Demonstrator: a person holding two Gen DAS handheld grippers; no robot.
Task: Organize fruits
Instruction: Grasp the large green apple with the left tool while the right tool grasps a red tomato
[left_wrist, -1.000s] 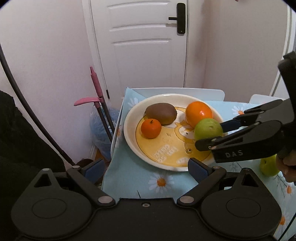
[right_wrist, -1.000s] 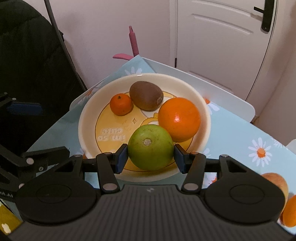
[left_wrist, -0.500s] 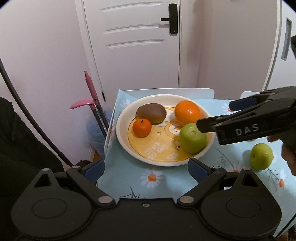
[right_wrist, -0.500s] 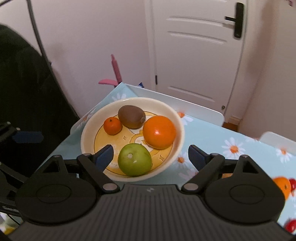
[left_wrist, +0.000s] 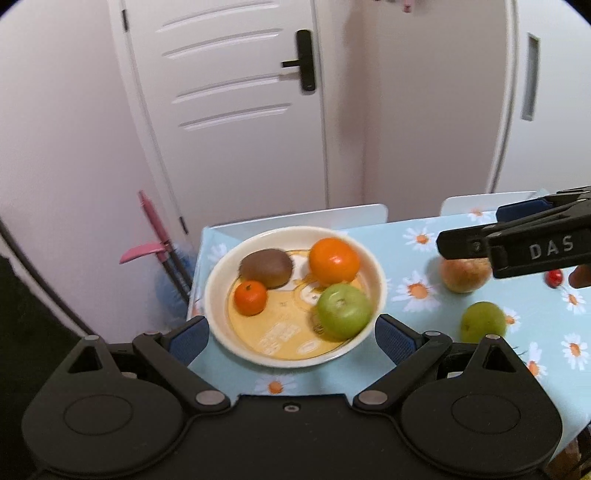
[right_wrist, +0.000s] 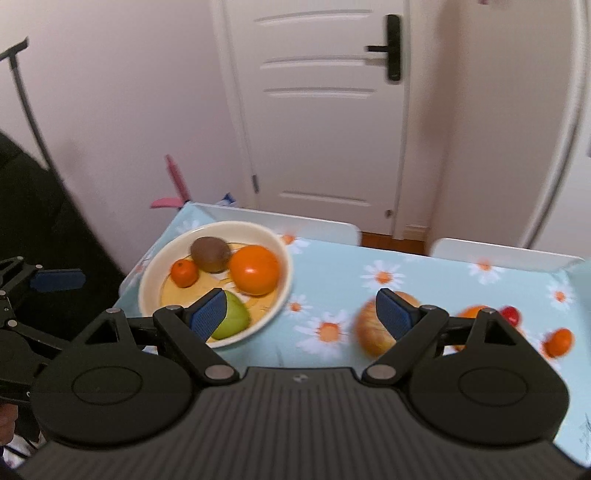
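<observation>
A cream plate (left_wrist: 221, 280) (right_wrist: 151, 280) with a yellow centre holds a kiwi (left_wrist: 266, 267), a small mandarin (left_wrist: 251, 297), a big orange (left_wrist: 334, 260) and a green apple (left_wrist: 344, 312). My left gripper (left_wrist: 291, 334) is open and empty, just in front of the plate. My right gripper (right_wrist: 301, 314) is open and empty, above the cloth to the right of the plate; it also shows in the left wrist view (left_wrist: 517, 243). A reddish-yellow apple (left_wrist: 466, 275) (right_wrist: 371, 330) and a second green fruit (left_wrist: 482, 322) lie on the cloth.
The table has a light blue daisy cloth (right_wrist: 332, 269). Small orange and red fruits (right_wrist: 559, 341) lie at the far right. Two white chair backs (right_wrist: 498, 254) stand behind the table. A pink-handled broom (left_wrist: 155, 236) leans by the white door (left_wrist: 229, 110).
My right gripper let go of the green apple in the plate, opened, and drew back up and to the right. My left gripper also pulled back from the plate.
</observation>
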